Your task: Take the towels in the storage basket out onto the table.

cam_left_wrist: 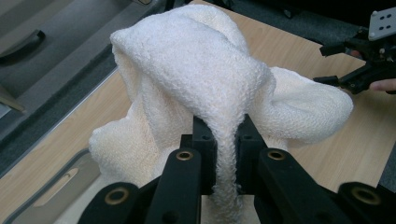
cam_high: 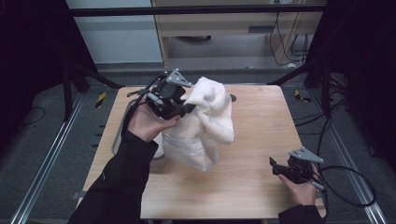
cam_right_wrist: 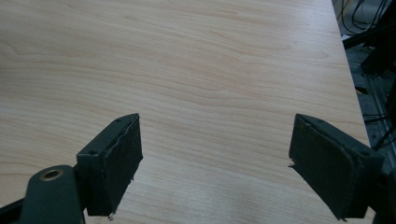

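Observation:
A white fluffy towel [cam_high: 205, 126] hangs bunched above the wooden table [cam_high: 261, 121], its lower end resting near the table's left middle. My left gripper [cam_high: 187, 109] is shut on a fold of the towel [cam_left_wrist: 205, 79] and holds it up at the back left; in the left gripper view the cloth is pinched between the two black jaws. My right gripper [cam_high: 276, 167] stands open low over the front right of the table, nothing between its pads [cam_right_wrist: 119, 163]. It also shows far off as the right gripper [cam_left_wrist: 345, 65] in the left gripper view.
A grey tray-like plate [cam_high: 119, 140] lies at the table's left edge, partly under the towel and my left forearm. Cables trail off the table's right side [cam_high: 345, 186]. Bare wood [cam_right_wrist: 210, 70] lies ahead of the right gripper. Dark frame legs stand beyond the table's far corners.

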Action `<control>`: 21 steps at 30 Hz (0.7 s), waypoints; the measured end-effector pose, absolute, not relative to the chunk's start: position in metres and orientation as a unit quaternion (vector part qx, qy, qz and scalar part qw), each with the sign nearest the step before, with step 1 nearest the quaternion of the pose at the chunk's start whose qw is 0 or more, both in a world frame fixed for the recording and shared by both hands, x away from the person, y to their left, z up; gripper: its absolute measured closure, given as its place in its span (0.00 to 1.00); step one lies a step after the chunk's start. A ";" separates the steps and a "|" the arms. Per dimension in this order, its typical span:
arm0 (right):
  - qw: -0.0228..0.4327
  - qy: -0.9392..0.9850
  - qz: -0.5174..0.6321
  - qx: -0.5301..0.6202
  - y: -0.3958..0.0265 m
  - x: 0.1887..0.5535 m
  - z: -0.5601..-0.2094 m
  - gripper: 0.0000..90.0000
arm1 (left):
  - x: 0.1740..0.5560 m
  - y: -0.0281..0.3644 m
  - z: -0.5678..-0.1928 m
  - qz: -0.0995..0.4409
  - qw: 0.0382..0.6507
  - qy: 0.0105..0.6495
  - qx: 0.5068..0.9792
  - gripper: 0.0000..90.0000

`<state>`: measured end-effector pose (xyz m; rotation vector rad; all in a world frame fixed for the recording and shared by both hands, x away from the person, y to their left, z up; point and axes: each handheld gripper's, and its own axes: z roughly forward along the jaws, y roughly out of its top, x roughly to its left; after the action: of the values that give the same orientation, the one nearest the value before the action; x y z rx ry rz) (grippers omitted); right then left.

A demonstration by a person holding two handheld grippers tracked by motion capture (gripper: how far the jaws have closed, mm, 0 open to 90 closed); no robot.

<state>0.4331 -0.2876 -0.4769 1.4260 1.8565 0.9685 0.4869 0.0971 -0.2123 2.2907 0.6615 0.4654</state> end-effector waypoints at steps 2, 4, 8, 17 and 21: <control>0.301 0.695 0.365 0.542 -0.289 0.433 -0.477 0.19 | 0.489 0.089 -0.218 0.176 0.345 0.250 0.887 0.91; 0.304 0.690 0.364 0.546 -0.291 0.433 -0.476 0.19 | 0.491 0.082 -0.224 0.172 0.343 0.247 0.890 0.91; 0.308 0.686 0.366 0.548 -0.293 0.432 -0.476 0.19 | 0.498 0.069 -0.239 0.164 0.334 0.241 0.896 0.91; 0.306 0.683 0.368 0.552 -0.294 0.432 -0.476 0.19 | 0.510 0.044 -0.272 0.146 0.320 0.230 0.907 0.91; 0.306 0.684 0.366 0.551 -0.294 0.432 -0.477 0.19 | 0.512 0.034 -0.284 0.148 0.311 0.227 0.911 0.91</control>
<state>0.4322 -0.2937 -0.4766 1.4586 1.8102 0.9690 0.5122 0.0335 -0.2844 2.4064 0.5982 0.3898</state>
